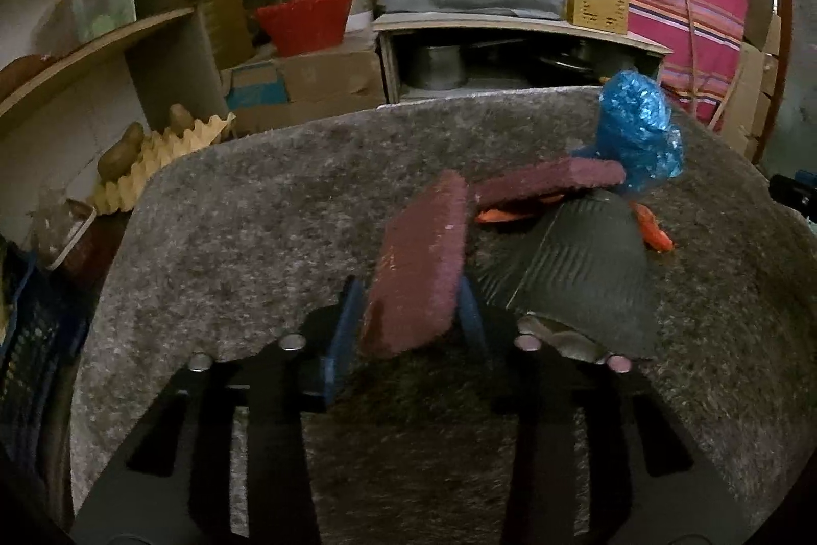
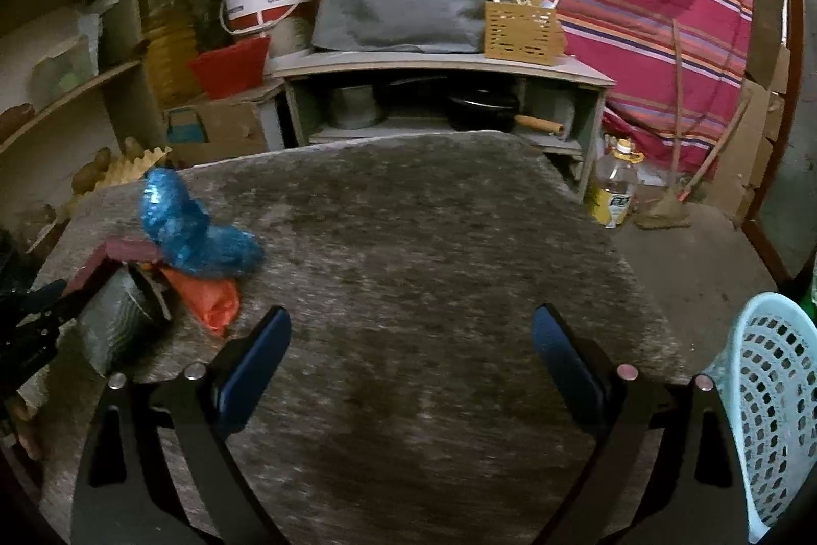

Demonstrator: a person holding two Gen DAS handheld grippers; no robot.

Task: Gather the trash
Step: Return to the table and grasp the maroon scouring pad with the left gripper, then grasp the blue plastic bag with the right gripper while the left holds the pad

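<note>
Left wrist view, left gripper (image 1: 411,315): its blue pads are closed against the sides of a maroon scouring pad (image 1: 418,264), which stands tilted between them and rises ahead of the tips, above the grey felt table cover (image 1: 245,208).
Left wrist view, other trash: just ahead and to the right of the tips lie a second maroon pad (image 1: 549,180), a ribbed dark cup (image 1: 582,274) on its side, an orange wrapper (image 1: 653,231) and a crumpled blue plastic bag (image 1: 638,131), all bunched together and touching.
Left wrist view, look of the held pad: flat, rectangular, coarse-textured, with a few pale specks.
Right wrist view, right gripper (image 2: 411,351): fingers spread wide, nothing between them, over bare felt.
Right wrist view, trash: far to the left of the fingers, the blue bag (image 2: 194,223), orange wrapper (image 2: 209,297) and dark cup (image 2: 122,320).
Right wrist view only: a pale blue perforated basket (image 2: 776,386) close by the right finger, beyond the table edge.
</note>
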